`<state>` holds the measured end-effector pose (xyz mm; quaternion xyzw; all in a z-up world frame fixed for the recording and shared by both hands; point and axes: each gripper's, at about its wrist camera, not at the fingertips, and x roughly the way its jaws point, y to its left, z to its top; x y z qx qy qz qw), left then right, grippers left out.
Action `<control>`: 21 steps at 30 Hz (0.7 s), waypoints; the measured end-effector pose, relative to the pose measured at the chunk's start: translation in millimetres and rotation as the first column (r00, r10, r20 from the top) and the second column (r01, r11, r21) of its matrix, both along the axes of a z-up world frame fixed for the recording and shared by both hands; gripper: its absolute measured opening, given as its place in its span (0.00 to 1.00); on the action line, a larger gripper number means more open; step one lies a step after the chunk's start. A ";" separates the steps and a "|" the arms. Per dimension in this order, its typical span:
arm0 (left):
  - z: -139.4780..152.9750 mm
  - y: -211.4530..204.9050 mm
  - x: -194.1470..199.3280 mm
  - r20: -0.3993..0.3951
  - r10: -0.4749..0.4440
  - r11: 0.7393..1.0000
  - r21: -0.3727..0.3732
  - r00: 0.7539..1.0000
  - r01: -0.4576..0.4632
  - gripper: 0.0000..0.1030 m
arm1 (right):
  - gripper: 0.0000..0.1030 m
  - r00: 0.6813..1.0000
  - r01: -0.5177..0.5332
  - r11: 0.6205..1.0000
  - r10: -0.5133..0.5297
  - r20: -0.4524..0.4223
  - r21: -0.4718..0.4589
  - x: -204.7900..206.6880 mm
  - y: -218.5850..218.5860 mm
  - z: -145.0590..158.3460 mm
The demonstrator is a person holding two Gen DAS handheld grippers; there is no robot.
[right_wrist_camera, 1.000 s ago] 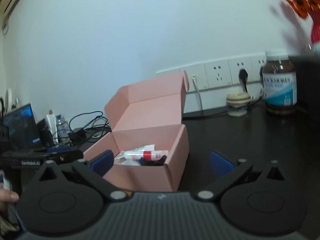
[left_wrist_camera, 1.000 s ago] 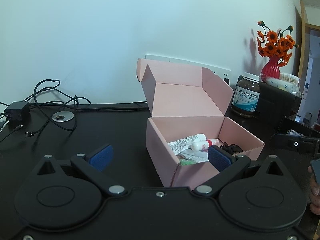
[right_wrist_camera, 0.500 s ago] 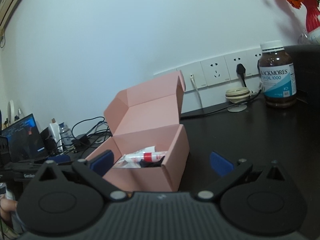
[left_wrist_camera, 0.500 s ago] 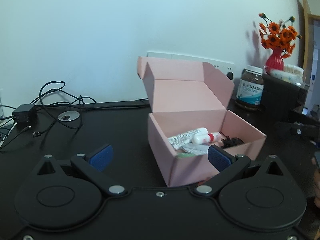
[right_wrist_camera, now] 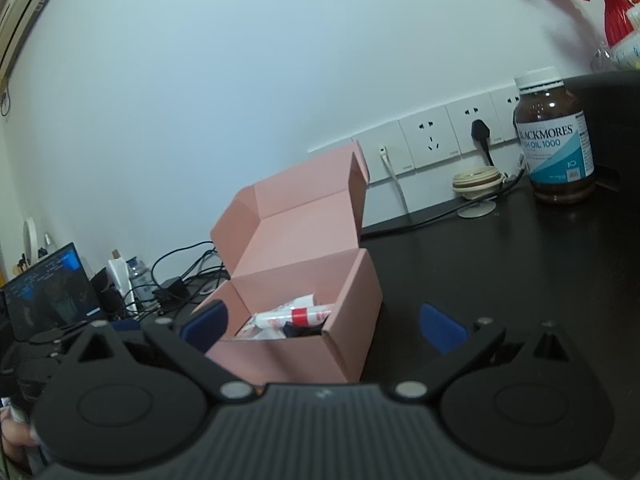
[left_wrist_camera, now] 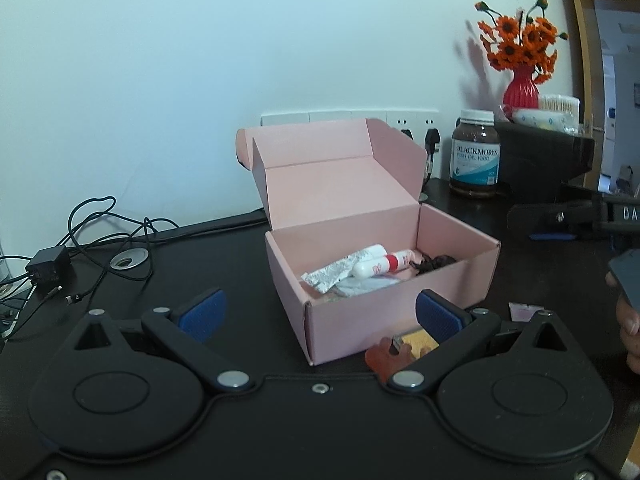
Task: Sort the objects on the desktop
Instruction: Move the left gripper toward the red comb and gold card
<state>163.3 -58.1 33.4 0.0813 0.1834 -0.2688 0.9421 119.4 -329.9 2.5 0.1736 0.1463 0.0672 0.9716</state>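
I have pulled both tongs back from the pink box (left_wrist_camera: 384,280), exposing an orange clip (left_wrist_camera: 386,358) below my left tongs (left_wrist_camera: 320,314). Both left and right tongs (right_wrist_camera: 324,326) gape wide and empty, so that clip probably goes in next.

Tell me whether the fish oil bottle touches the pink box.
Apart. The right wrist view shows bare dark desk between the fish oil bottle and the pink box.

Plain pale wall (left_wrist_camera: 200,60) behind a dark desk (left_wrist_camera: 200,264). Row of white wall sockets (right_wrist_camera: 440,140) just above the desk edge, one black plug (right_wrist_camera: 480,132) in. Wooden door frame (left_wrist_camera: 580,60) at far right. Red vase of orange flowers (left_wrist_camera: 520,60) on a dark cabinet (left_wrist_camera: 540,152). Soft, even light.
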 end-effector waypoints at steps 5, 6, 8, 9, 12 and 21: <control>-2.0 4.7 -0.2 -0.018 -0.048 0.999 0.007 0.999 0.049 1.00 | 0.99 1.000 -0.001 1.000 0.001 0.005 -0.006 -1.0 0.9 0.7; -2.0 4.0 -0.3 -0.025 -0.059 0.998 0.007 0.998 0.059 1.00 | 0.99 1.000 -0.001 1.000 0.001 0.005 -0.005 -1.0 0.6 0.6; -1.8 2.5 -0.4 -0.039 -0.081 0.997 0.007 0.996 0.081 1.00 | 0.99 1.000 -0.002 1.000 0.002 0.006 -0.001 -0.9 -0.1 0.5; -1.7 1.8 -0.4 -0.046 -0.092 0.996 0.007 0.995 0.092 1.00 | 0.99 1.000 -0.004 1.000 0.004 0.005 0.002 -0.9 -0.7 0.4; -2.2 -3.5 -3.5 -0.056 -0.122 0.992 0.015 0.991 0.123 1.00 | 0.99 1.000 -0.007 1.000 0.007 0.005 0.010 -0.7 -1.7 -0.1; -8.4 -22.8 -14.3 -0.078 -0.173 0.982 0.061 0.982 0.177 1.00 | 0.99 1.000 -0.023 0.999 0.023 0.007 0.028 -0.4 -3.3 -0.8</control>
